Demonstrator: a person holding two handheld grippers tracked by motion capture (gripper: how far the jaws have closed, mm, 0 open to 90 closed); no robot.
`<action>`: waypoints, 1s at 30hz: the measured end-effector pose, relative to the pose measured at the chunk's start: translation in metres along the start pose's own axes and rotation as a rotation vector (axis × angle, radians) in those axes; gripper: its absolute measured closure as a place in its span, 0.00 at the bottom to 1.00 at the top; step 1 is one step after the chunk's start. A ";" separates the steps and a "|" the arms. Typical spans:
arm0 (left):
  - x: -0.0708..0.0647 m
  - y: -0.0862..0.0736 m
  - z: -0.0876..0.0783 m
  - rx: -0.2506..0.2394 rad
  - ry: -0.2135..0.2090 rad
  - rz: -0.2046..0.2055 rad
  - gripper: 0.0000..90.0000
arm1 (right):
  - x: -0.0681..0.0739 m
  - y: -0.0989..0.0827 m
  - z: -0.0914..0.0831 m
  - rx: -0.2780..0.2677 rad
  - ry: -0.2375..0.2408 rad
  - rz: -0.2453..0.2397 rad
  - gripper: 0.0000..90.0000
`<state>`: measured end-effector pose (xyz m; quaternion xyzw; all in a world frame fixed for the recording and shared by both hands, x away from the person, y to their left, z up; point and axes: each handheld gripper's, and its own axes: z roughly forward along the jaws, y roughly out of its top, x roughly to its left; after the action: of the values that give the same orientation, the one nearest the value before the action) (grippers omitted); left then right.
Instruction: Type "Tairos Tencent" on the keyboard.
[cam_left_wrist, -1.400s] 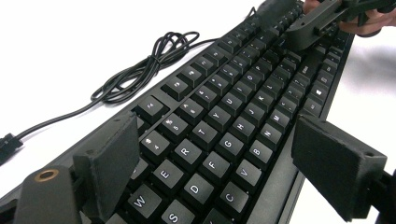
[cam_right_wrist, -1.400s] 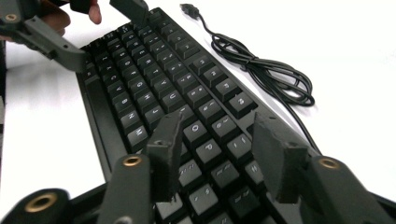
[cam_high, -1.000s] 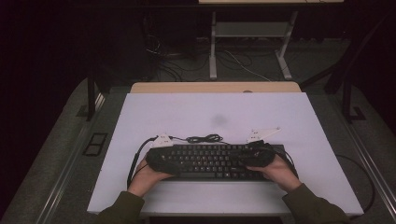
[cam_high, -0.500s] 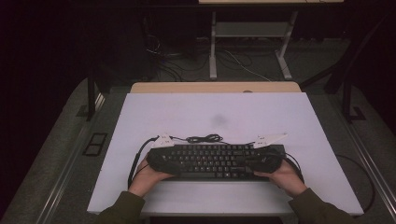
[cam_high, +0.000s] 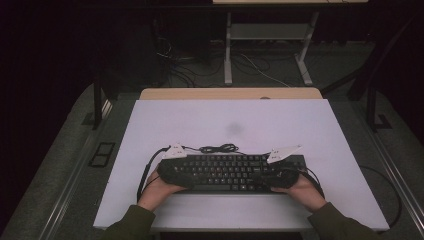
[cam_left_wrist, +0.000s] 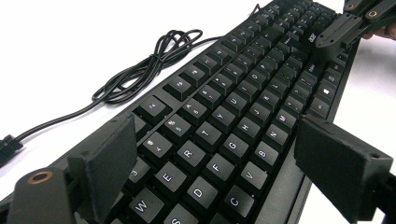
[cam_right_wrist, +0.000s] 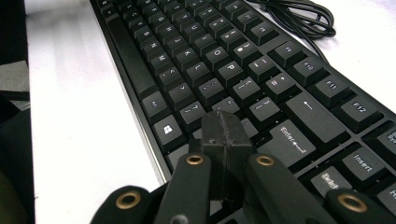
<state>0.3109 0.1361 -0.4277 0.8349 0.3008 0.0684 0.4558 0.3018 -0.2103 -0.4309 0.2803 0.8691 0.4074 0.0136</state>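
A black keyboard (cam_high: 230, 172) lies across the near part of the white table (cam_high: 225, 115). My left gripper (cam_high: 190, 180) hovers over its left end. In the left gripper view the keyboard (cam_left_wrist: 233, 107) runs between the wide-open jaws of my left gripper (cam_left_wrist: 217, 149); the pads press on nothing. My right gripper (cam_high: 274, 181) is at the keyboard's right end. The right gripper view shows my right gripper (cam_right_wrist: 226, 126) shut, pads together with nothing between them, its tip just over the keys (cam_right_wrist: 210, 60) left of Enter. The right gripper (cam_left_wrist: 345, 25) also appears far off in the left gripper view.
The keyboard's black cable (cam_high: 217, 148) lies bunched on the table just beyond the keyboard; the same coil (cam_left_wrist: 140, 70) is near the top row. Each gripper's own cable (cam_high: 145, 175) trails off beside the hands. A wooden edge (cam_high: 230, 93) borders the table's far side.
The right hand has shifted slightly toward the keyboard's right end and its grey plate has settled lower. The left hand and the keyboard have stayed put.
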 end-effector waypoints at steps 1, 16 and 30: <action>0.000 0.000 0.000 0.000 0.000 0.000 0.14 | 0.000 0.000 0.000 0.004 0.000 0.002 0.99; -0.001 0.000 0.000 -0.004 0.000 0.001 0.14 | 0.000 -0.001 0.004 0.029 -0.019 -0.015 0.99; -0.001 0.002 0.002 -0.008 0.007 -0.001 0.17 | 0.001 -0.002 0.005 0.041 -0.025 -0.028 0.99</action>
<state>0.3117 0.1333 -0.4269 0.8326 0.3027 0.0724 0.4581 0.3012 -0.2070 -0.4354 0.2735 0.8808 0.3857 0.0245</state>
